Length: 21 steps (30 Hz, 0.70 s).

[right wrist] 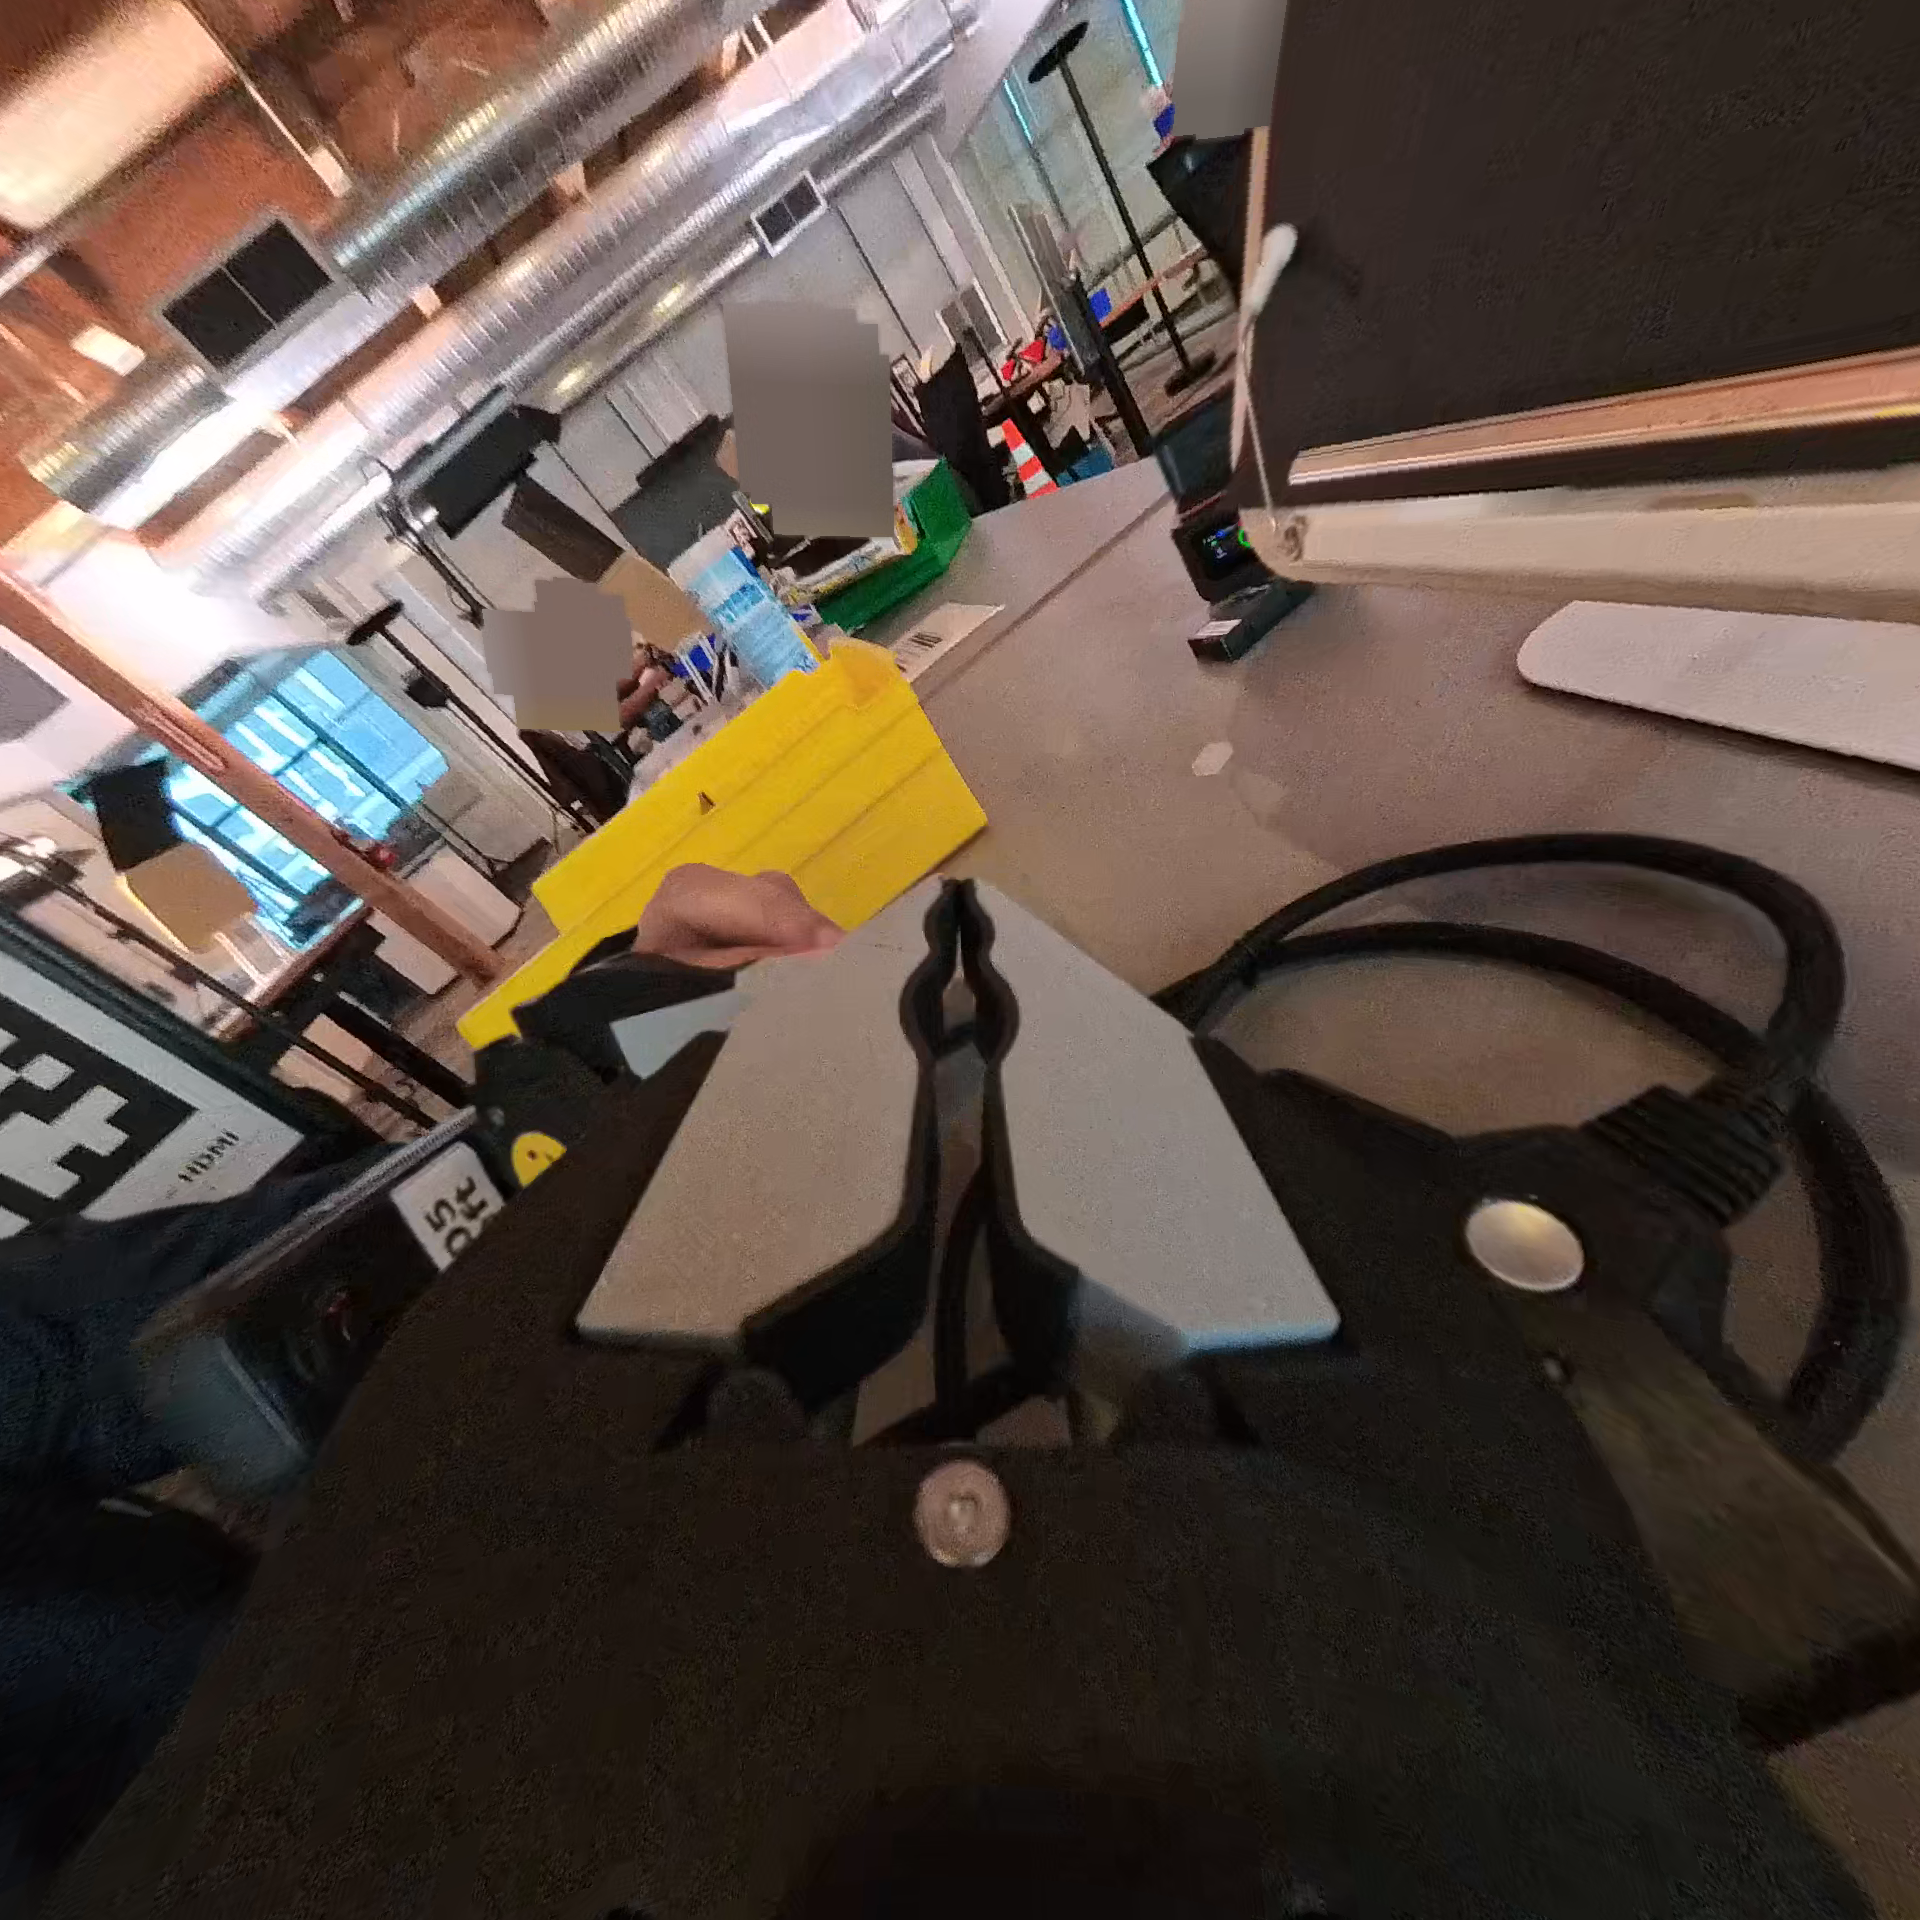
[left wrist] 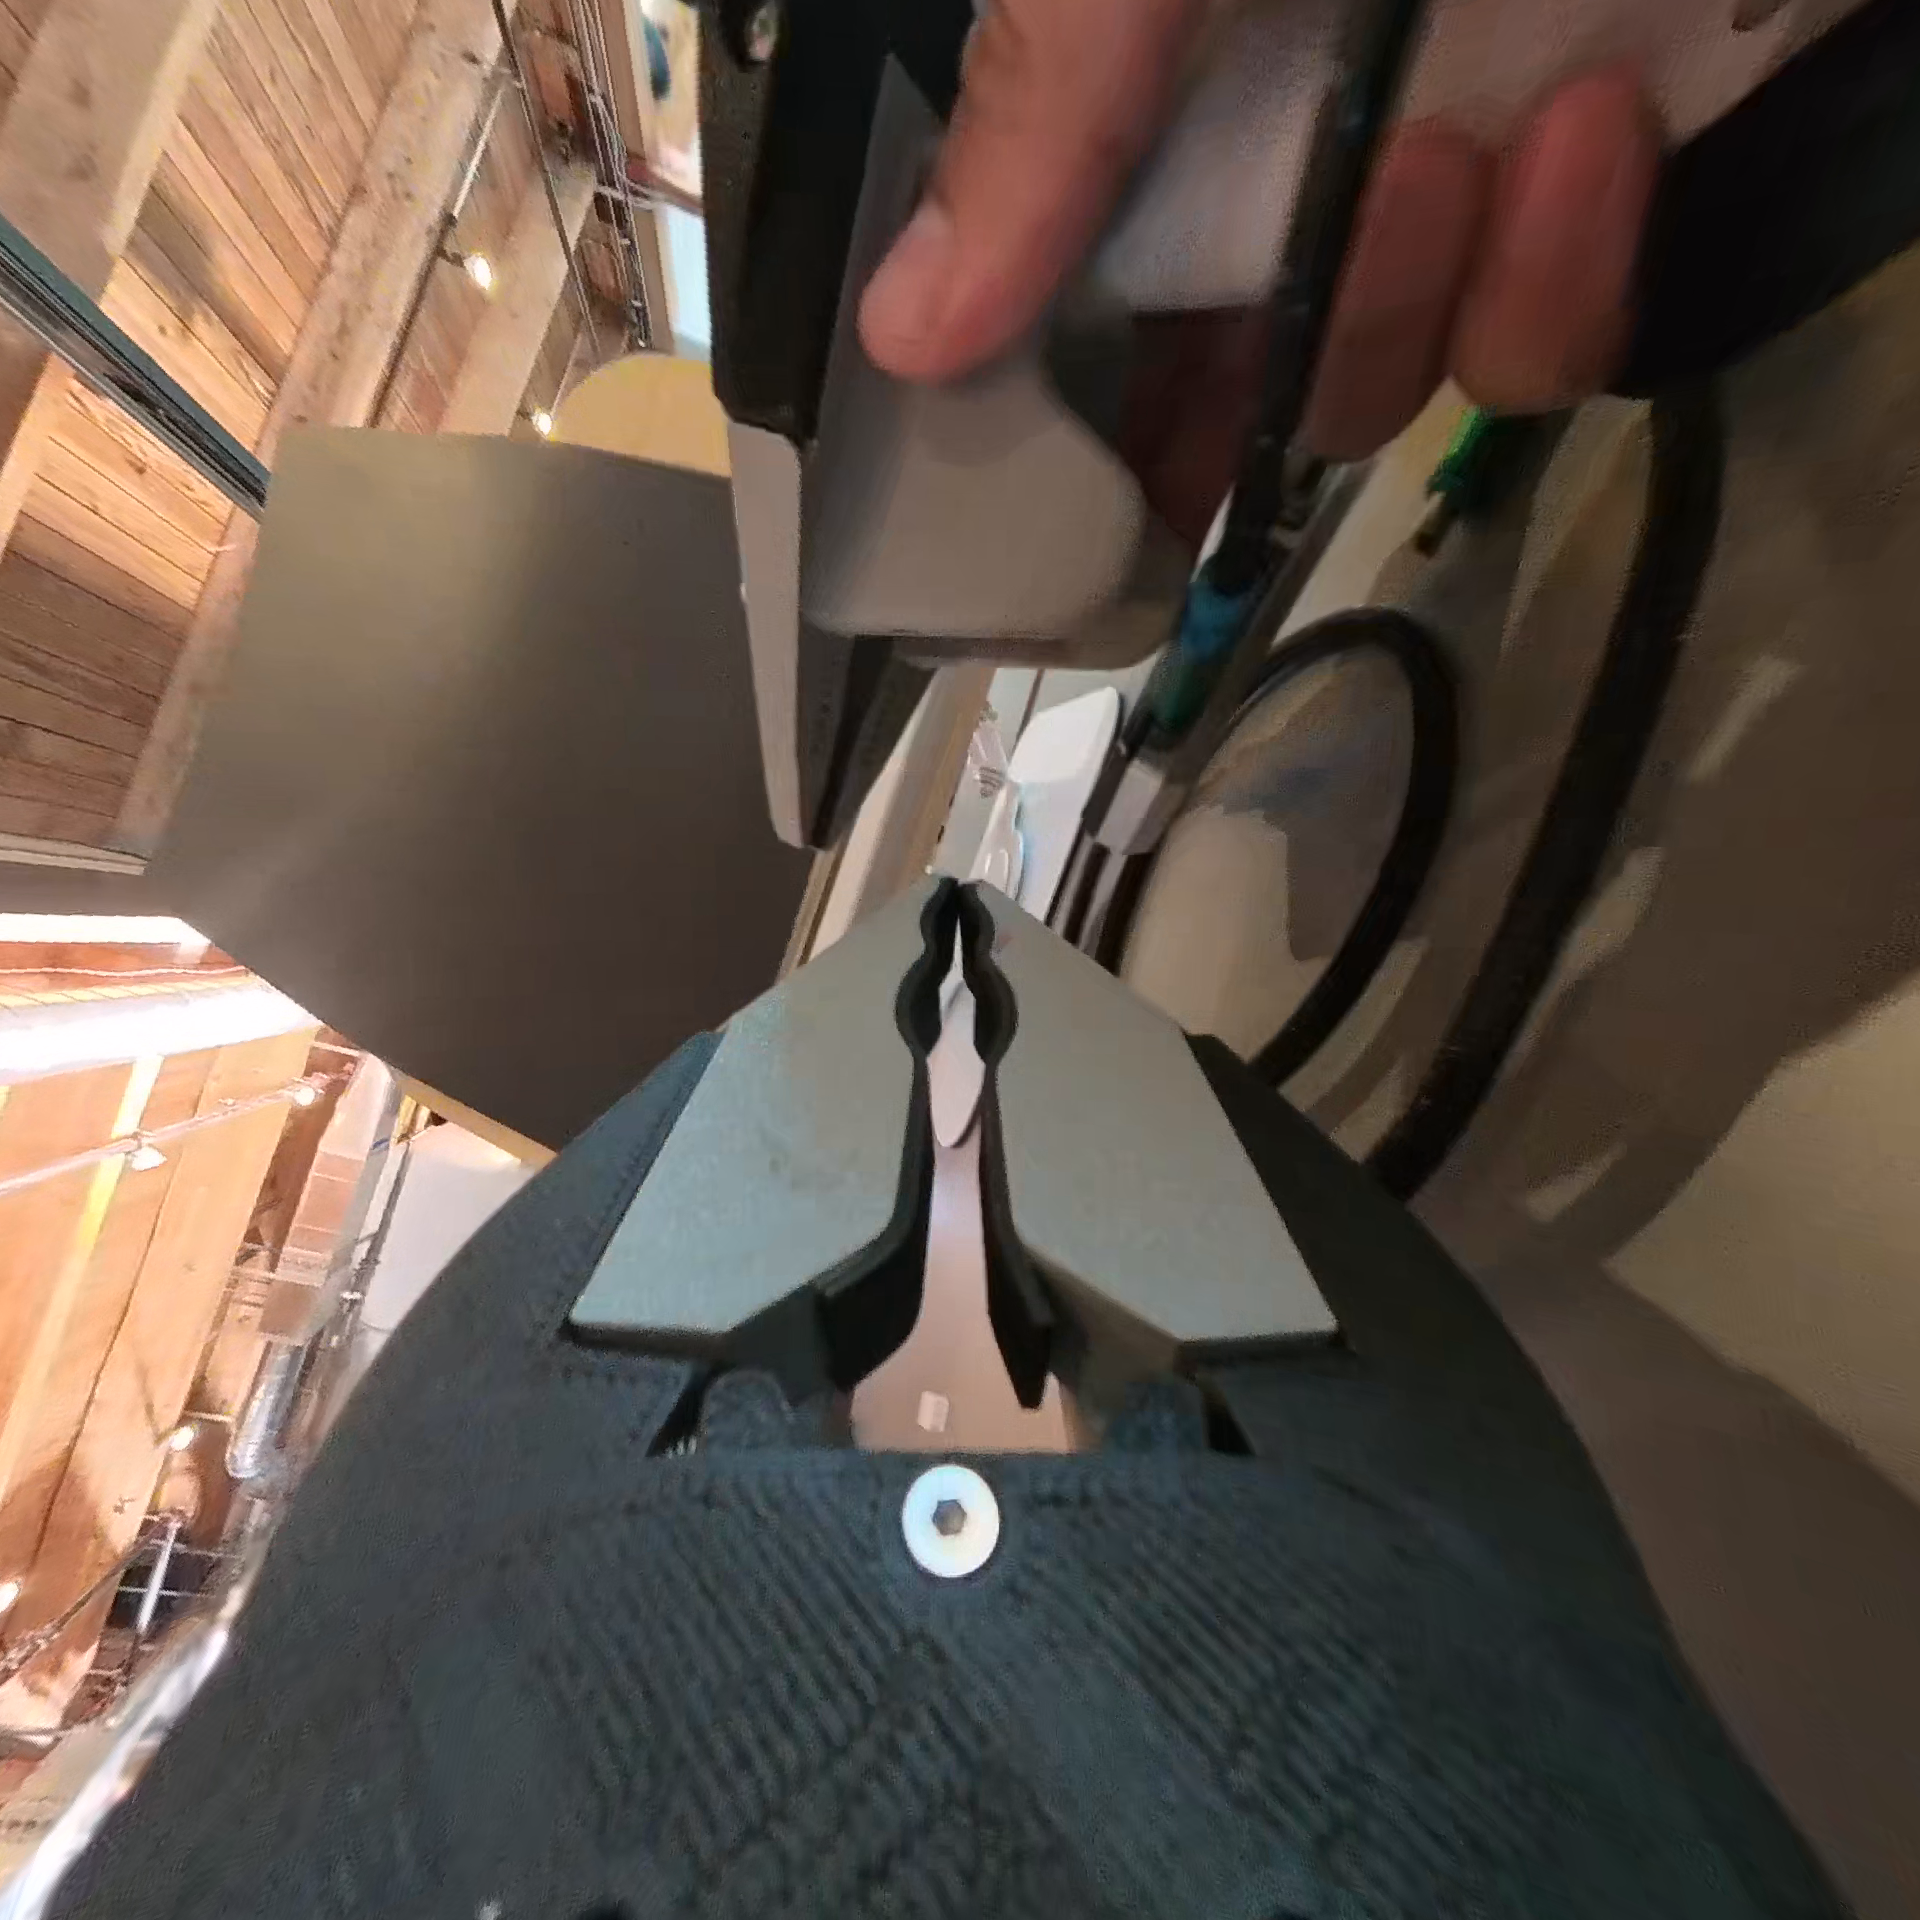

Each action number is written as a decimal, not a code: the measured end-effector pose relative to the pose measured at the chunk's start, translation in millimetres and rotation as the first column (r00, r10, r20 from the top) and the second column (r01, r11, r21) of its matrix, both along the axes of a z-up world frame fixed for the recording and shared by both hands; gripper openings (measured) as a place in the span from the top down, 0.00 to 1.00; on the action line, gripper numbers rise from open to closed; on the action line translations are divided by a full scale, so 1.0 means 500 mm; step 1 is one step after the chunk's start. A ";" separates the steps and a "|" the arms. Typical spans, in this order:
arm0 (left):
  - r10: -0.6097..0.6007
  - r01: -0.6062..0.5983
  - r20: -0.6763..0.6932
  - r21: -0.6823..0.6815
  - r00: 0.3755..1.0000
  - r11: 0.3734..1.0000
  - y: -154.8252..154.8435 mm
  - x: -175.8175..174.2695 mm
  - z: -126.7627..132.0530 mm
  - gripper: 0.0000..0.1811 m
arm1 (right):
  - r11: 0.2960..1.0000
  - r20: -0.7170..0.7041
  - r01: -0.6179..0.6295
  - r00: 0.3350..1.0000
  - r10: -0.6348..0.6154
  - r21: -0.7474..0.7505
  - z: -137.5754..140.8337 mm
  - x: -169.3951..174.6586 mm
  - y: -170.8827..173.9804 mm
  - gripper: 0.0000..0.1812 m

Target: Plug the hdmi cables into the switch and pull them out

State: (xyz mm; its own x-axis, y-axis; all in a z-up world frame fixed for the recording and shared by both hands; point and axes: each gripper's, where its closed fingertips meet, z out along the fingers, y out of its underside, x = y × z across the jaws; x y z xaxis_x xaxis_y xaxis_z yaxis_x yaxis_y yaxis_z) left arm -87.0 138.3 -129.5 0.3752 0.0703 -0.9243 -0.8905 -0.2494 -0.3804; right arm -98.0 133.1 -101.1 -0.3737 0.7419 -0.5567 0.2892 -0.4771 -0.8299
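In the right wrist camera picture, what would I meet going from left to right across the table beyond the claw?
Yellow bin → hand → tip of the shut claw → small black device with a lit screen → coiled black cable.

Bright indoor light, motion blur, strong wide-angle edge distortion

On your bench (right wrist: 1299, 748) you have a yellow bin (right wrist: 790, 790) at the far edge, a green bin (right wrist: 925, 540) beyond it, and a dark board (right wrist: 1558, 208) standing upright.
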 end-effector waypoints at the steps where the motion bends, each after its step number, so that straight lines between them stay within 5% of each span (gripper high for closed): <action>1: 0.010 -0.010 0.022 -0.014 1.000 1.000 0.000 -0.008 -0.006 1.00 | 1.000 -0.002 0.005 1.000 -0.005 0.028 -0.001 -0.001 -0.002 1.00; 7: 0.032 -0.005 0.263 -0.104 0.964 0.995 0.007 -0.032 -0.057 0.99 | 0.997 -0.023 0.067 0.997 -0.068 -0.048 0.013 0.005 0.038 1.00; 9: 0.022 0.007 0.301 -0.092 0.953 0.996 0.014 -0.021 -0.059 0.85 | 0.994 -0.022 0.068 0.997 -0.070 -0.088 0.016 0.007 0.043 1.00; 13: -0.021 0.052 0.277 -0.105 0.961 0.993 0.027 0.011 -0.068 0.78 | 0.987 -0.011 0.063 0.998 -0.065 -0.147 0.020 0.009 0.042 1.00; 21: -0.001 0.030 0.287 -0.097 0.958 0.995 0.025 0.013 -0.065 0.82 | 0.984 0.004 0.040 0.999 -0.040 -0.175 0.008 0.009 0.044 1.00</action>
State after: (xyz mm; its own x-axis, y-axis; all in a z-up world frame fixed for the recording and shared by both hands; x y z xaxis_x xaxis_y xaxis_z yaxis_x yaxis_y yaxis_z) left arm -80.7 150.9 -162.2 0.6255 -0.0244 -0.7798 -0.7519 -0.2859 -0.5941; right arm -93.7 154.9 -96.9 -0.3453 0.6473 -0.6796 0.2669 -0.6265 -0.7323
